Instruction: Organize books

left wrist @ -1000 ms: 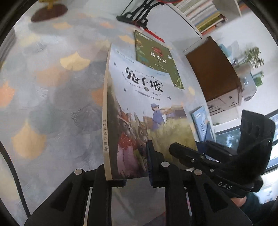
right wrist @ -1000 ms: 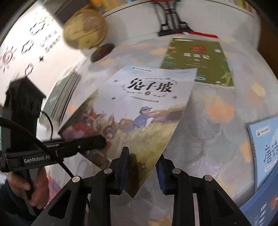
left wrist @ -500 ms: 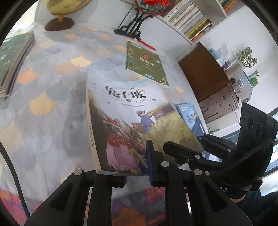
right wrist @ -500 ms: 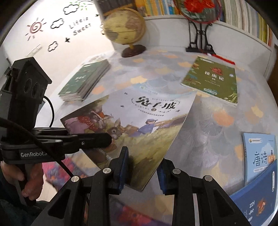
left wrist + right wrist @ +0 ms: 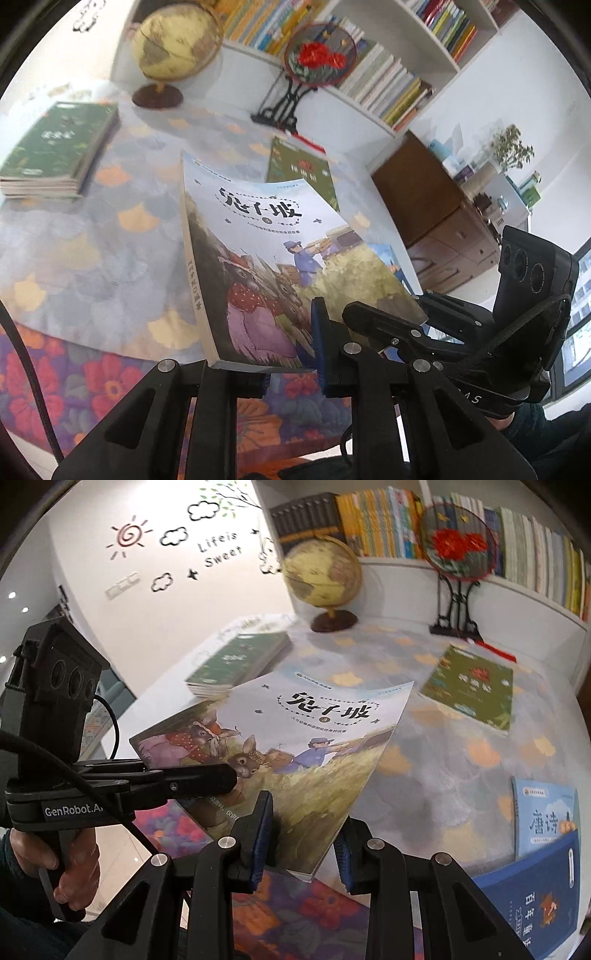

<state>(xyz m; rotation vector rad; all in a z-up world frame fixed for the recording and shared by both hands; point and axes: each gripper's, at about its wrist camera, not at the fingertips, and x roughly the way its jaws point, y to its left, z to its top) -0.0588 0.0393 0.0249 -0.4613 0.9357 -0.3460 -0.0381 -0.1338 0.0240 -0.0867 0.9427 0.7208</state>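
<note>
Gripping the rabbit book (image 5: 295, 746) by its near edge, both the left gripper (image 5: 291, 369) and right gripper (image 5: 301, 842) are clamped on it, holding it above the table (image 5: 461, 775), nearer than the globe (image 5: 321, 576).

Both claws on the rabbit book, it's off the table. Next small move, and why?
Probably carry the rabbit storybook left toward the stack of green books and hold it level. Both the left claw and right claw pinch only its near edge, so the far end hangs unsupported over the table.
</note>
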